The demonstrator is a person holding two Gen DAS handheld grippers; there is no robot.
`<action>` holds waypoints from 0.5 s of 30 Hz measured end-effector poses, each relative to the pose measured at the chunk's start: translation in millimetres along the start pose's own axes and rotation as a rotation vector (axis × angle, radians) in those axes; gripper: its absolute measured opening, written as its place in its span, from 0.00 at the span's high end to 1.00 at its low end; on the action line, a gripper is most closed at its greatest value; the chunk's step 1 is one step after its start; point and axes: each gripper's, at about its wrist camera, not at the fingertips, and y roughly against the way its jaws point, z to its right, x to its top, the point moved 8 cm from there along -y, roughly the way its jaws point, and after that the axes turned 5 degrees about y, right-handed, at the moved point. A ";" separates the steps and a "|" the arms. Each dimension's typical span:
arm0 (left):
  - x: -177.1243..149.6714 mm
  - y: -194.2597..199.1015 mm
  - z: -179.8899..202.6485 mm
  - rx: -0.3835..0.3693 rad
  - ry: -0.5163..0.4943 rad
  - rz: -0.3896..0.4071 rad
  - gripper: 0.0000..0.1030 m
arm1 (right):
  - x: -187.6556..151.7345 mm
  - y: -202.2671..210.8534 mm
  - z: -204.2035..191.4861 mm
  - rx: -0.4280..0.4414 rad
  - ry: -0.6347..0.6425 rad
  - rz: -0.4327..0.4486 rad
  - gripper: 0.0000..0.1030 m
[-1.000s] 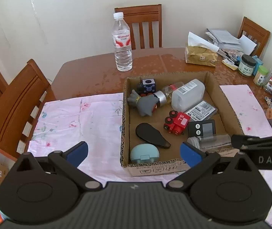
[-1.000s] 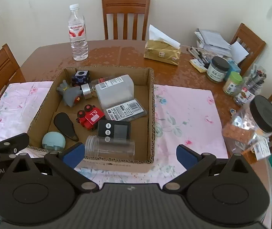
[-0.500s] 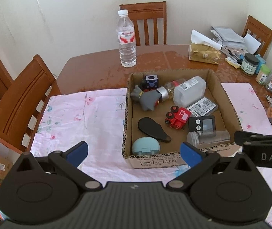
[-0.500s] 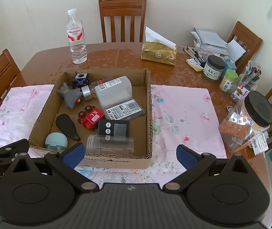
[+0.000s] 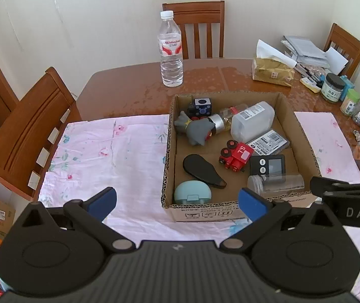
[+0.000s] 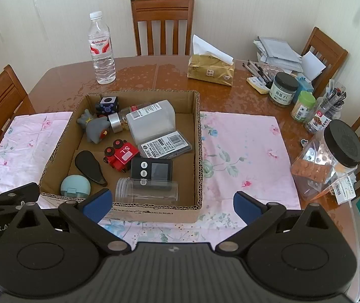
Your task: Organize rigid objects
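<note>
A cardboard box (image 5: 306, 139) (image 6: 198, 151) sits on a pink floral cloth (image 5: 104, 151). It holds a red toy train (image 5: 236, 155) (image 6: 120, 154), a grey toy figure (image 5: 195, 128), a black timer (image 6: 152, 170), a clear jar lying down (image 6: 147, 192), a pale blue round case (image 5: 192, 195), a black oval case (image 5: 201, 170) and a white plastic container (image 6: 150, 121). My left gripper (image 5: 177, 202) is open and empty above the box's near left corner. My right gripper (image 6: 172, 202) is open and empty above the box's near edge.
A water bottle (image 5: 171, 50) stands behind the box. A tissue pack (image 6: 211, 69), jars (image 6: 283, 88), pens and papers crowd the table's right side. A large clear jar with a black lid (image 6: 331, 159) stands at right. Wooden chairs surround the table.
Both grippers have pulled back and up from the box, so the box looks smaller and farther. Both stay open. Nothing in the box has moved.
</note>
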 end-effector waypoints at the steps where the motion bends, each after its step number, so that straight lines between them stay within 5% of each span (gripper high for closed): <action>1: 0.1 0.2 -0.3 -0.003 0.005 -0.001 0.01 | 0.1 -0.1 -0.1 0.001 0.000 -0.001 0.00; 15: 2.2 0.8 0.1 0.002 0.016 -0.006 0.01 | 1.9 0.7 2.4 -0.001 -0.004 -0.002 0.00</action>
